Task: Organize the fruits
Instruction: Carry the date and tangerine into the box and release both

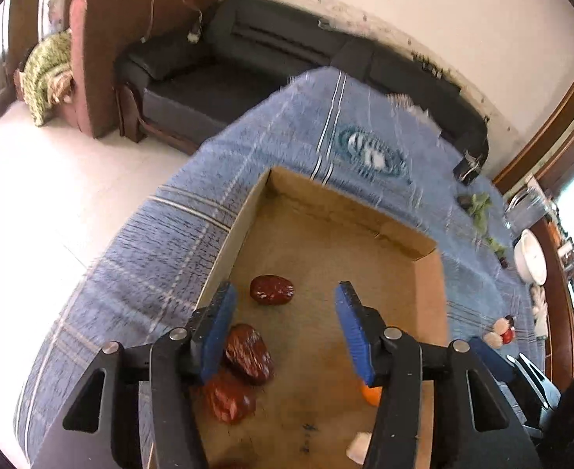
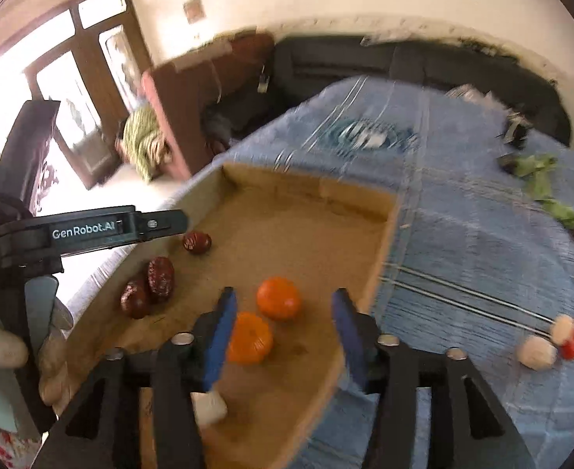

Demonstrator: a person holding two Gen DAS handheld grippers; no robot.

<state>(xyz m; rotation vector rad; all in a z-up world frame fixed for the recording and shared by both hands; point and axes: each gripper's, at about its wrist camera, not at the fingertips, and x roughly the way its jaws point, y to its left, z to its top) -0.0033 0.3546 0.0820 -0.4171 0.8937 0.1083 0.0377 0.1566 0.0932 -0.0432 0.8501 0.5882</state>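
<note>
A shallow cardboard tray (image 1: 424, 242) (image 2: 381, 234) lies on a blue cloth. It holds three dark red dates, one (image 1: 271, 290) (image 2: 197, 242) apart and two (image 1: 248, 353) (image 2: 161, 275) close together on the left. Two oranges (image 2: 278, 298) (image 2: 250, 338) and a white piece (image 2: 208, 408) lie near its front. My left gripper (image 1: 285, 332) is open and empty above the dates. My right gripper (image 2: 283, 336) is open and empty above the oranges. The left gripper's body (image 2: 83, 230) shows in the right wrist view.
On the cloth to the right lie white and red fruits (image 2: 553, 342) (image 1: 502, 330) and green leaves (image 2: 537, 172). A dark sofa (image 1: 228, 74) and a brown armchair (image 1: 99, 58) stand beyond the table. A white bowl (image 1: 529, 258) sits at the right.
</note>
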